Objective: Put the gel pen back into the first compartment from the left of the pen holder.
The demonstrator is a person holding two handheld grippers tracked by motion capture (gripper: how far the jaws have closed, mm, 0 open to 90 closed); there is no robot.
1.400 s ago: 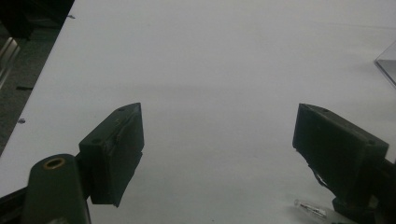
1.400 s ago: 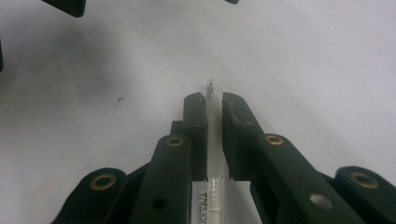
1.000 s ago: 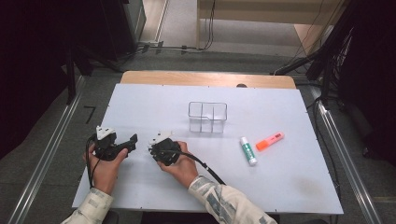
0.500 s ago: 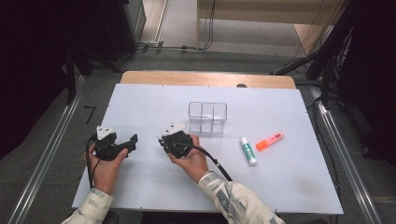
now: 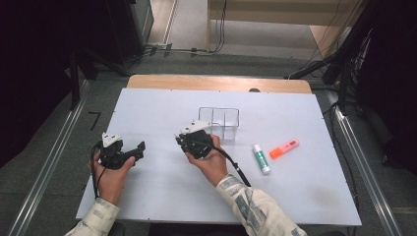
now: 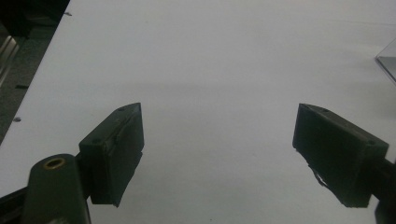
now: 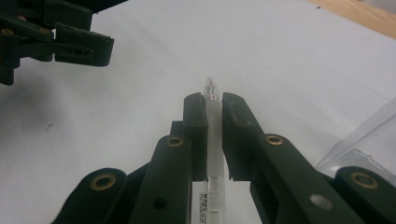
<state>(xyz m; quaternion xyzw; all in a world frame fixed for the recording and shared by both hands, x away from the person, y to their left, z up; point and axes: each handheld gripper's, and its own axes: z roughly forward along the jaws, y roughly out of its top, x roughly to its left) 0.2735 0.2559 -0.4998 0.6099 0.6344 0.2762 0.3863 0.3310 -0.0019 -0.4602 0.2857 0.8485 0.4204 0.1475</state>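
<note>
A clear pen (image 7: 213,140) is pinched lengthwise between the narrowly set jaws of the right gripper (image 7: 214,100), its tip poking out just past the fingertips. In the high view the right gripper (image 5: 193,140) is seen near the centre of the white table (image 5: 314,196), held in a hand whose sleeve comes up from six o'clock. A clear compartment box (image 5: 219,123) stands just beside this gripper, at about two o'clock from it; a corner of it is seen at the right edge of the right gripper view.

The left gripper (image 5: 120,153) is held at about nine o'clock from the right one, well apart from it. Its jaws are spread wide, and nothing is held between them; bare table surface is seen there in the left gripper view.

A green-and-white glue stick (image 5: 261,158) and an orange highlighter (image 5: 283,148) lie near each other at about three o'clock from the right gripper.
</note>
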